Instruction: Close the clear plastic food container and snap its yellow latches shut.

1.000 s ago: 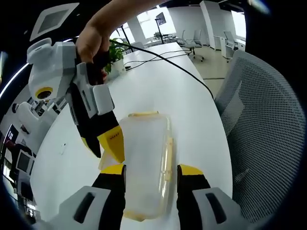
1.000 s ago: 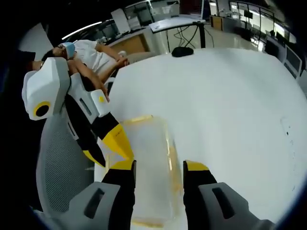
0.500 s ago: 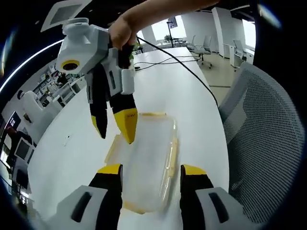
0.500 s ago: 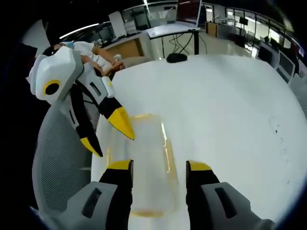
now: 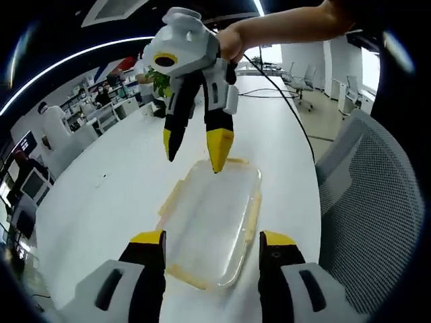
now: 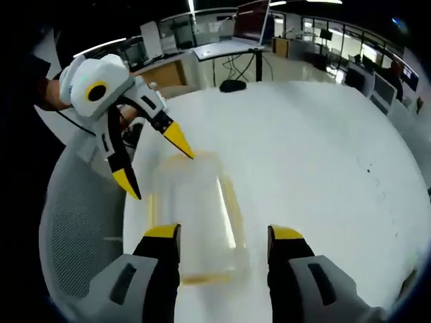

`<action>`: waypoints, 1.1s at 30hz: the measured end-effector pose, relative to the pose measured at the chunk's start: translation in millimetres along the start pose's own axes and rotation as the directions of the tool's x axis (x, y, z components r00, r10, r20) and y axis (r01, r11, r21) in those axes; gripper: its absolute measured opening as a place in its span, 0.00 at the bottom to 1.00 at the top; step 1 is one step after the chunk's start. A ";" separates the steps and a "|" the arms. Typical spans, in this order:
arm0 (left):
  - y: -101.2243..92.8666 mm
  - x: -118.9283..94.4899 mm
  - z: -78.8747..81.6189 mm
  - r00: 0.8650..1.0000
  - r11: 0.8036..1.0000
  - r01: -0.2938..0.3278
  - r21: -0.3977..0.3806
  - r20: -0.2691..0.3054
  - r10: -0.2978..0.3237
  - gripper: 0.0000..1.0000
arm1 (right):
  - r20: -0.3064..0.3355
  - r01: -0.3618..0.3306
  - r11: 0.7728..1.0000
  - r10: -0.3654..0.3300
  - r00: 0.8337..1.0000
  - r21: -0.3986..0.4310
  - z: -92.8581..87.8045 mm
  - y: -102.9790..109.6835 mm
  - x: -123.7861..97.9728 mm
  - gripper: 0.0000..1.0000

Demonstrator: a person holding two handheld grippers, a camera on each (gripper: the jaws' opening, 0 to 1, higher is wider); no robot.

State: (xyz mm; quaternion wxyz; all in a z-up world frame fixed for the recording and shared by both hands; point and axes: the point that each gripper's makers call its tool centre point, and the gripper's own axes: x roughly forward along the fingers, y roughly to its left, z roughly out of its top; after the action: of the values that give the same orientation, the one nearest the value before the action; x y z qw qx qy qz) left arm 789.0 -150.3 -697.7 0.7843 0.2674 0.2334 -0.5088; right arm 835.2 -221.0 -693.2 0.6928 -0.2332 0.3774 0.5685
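Clear plastic food container (image 5: 214,225) lies flat on the white table (image 5: 114,202), near the table edge next to a grey mesh chair (image 5: 374,208); lid looks down on it, yellow latches (image 5: 250,222) run along its long sides & ends, can't tell if snapped. In left gripper view, left gripper (image 5: 212,243) has jaws spread wide, nothing between them, hanging above the container's near end, apart from it. Right gripper (image 5: 192,151) comes in from the top of that view, held by a hand (image 5: 232,44), jaws apart w/ yellow tips pointing down over the container's far end; one tip sits just at the far rim, contact unclear. Black cable (image 5: 283,111) trails across the table behind it toward the far end. In right gripper view, right gripper (image 6: 223,235) is likewise splayed & empty, container (image 6: 192,225) below between the jaws, looks blurred. Left gripper (image 6: 153,160) enters there from the left, jaws parted, tips above the container's far corner by the chair (image 6: 77,229). Black object (image 6: 234,85) lies at the far table edge, monitor (image 6: 250,11) & desks beyond.
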 end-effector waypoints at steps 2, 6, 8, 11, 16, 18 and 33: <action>1.5 -1.1 -1.1 1.000 1.000 -0.007 -0.015 0.001 0.007 0.52 | 0.011 0.014 1.000 -0.014 1.000 0.009 -1.9 -0.2 -3.3 0.49; 4.3 -4.3 -3.3 1.000 0.999 -0.017 -0.046 0.006 0.017 0.55 | 0.022 0.030 0.999 -0.030 0.999 0.014 -5.9 2.2 -7.8 0.50; 6.1 -6.0 -5.5 1.000 0.998 -0.024 -0.059 0.005 0.025 0.56 | 0.033 0.040 0.999 -0.040 0.999 0.022 -8.5 3.5 -10.2 0.50; 9.6 -9.0 -9.2 0.999 0.996 -0.036 -0.083 0.005 0.036 0.57 | 0.041 0.066 0.998 -0.067 0.997 0.025 -14.4 5.2 -13.2 0.51; 13.6 -12.9 -13.3 0.999 0.992 -0.050 -0.112 0.006 0.051 0.59 | 0.053 0.090 0.995 -0.092 0.994 0.045 -24.6 8.8 -17.9 0.52; 14.7 -14.0 -14.7 0.998 0.991 -0.054 -0.126 0.006 0.055 0.60 | 0.062 0.102 0.993 -0.105 0.992 0.053 -27.9 10.2 -19.7 0.53; 14.9 -19.0 -24.2 0.996 0.983 -0.084 -0.164 -0.003 0.085 0.61 | 0.147 0.209 0.971 -0.225 0.963 0.114 -41.1 17.9 -29.5 0.55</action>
State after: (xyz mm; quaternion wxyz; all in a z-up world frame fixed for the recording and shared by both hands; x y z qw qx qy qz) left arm 793.4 -116.6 -701.0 0.8251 0.2105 0.2611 -0.4547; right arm 805.3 -265.6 -693.0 0.7893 -0.1931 0.3206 0.4868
